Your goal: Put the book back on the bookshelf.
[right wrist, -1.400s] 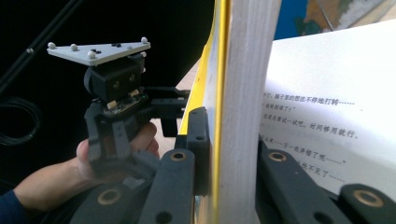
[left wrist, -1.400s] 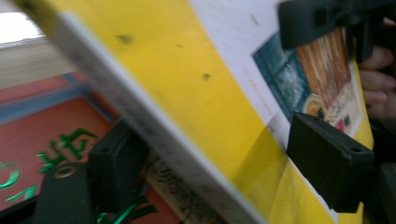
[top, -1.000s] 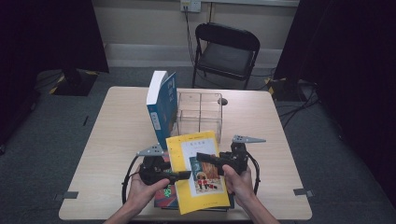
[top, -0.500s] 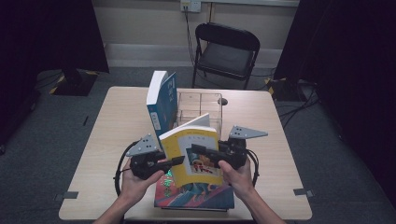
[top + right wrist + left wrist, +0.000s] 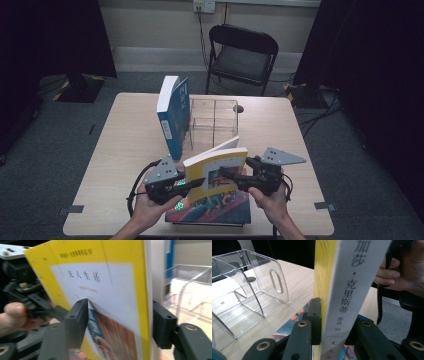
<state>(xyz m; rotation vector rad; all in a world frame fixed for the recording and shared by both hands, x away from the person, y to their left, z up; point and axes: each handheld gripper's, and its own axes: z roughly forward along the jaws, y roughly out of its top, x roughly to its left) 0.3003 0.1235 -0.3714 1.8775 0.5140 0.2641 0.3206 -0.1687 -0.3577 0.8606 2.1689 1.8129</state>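
High view: the yellow book (image 5: pixel 216 167) stands tilted at the table's (image 5: pixel 125 150) six o'clock edge, over a colourful book (image 5: pixel 210 210) whose cover it mostly hides. The left gripper (image 5: pixel 192 184), at the book's nine o'clock, is clamped on its spine end. The right gripper (image 5: pixel 227 175), at three o'clock, has just been opening; the book's edge sits between its parted jaws. Both hands are partly cut off.
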